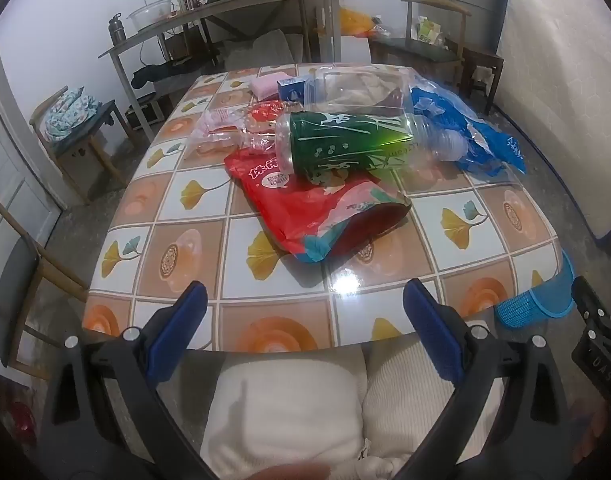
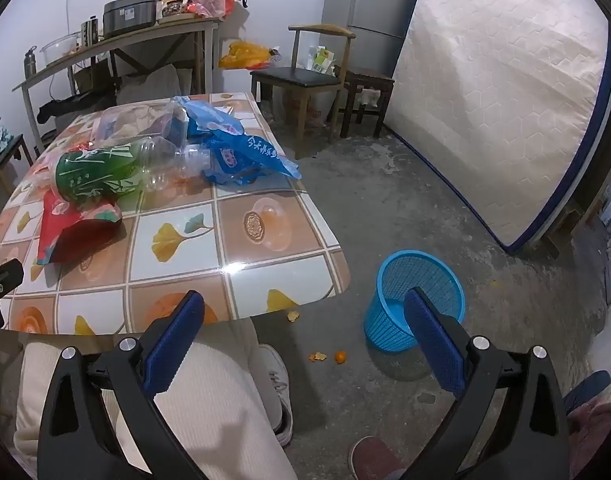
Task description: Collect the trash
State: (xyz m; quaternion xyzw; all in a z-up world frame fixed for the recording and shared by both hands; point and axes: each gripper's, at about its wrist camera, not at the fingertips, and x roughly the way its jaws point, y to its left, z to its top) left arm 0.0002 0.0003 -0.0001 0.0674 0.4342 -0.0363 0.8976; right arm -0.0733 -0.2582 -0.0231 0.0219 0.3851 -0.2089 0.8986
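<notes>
A clear plastic bottle with a green label (image 1: 345, 142) (image 2: 105, 174) lies on its side across a red snack bag (image 1: 317, 208) (image 2: 71, 226) on the patterned table (image 1: 193, 248) (image 2: 185, 240). Beside it lie a crumpled blue plastic bag (image 1: 473, 128) (image 2: 241, 152), a clear plastic box (image 1: 353, 88) (image 2: 141, 118) and a small clear cup (image 2: 271, 222). My left gripper (image 1: 305, 328) hovers open over the near table edge, empty. My right gripper (image 2: 305, 330) is open and empty past the table's corner, beside the blue mesh basket (image 2: 409, 304) (image 1: 537, 304) on the floor.
A person's light trousers (image 1: 289, 412) (image 2: 209, 400) and shoes show under the grippers. Orange peel bits (image 2: 325, 356) lie on the floor. Chairs (image 2: 301, 80) (image 1: 81, 136), a loaded side table (image 1: 225, 12) and a leaning mattress (image 2: 501, 100) ring the room.
</notes>
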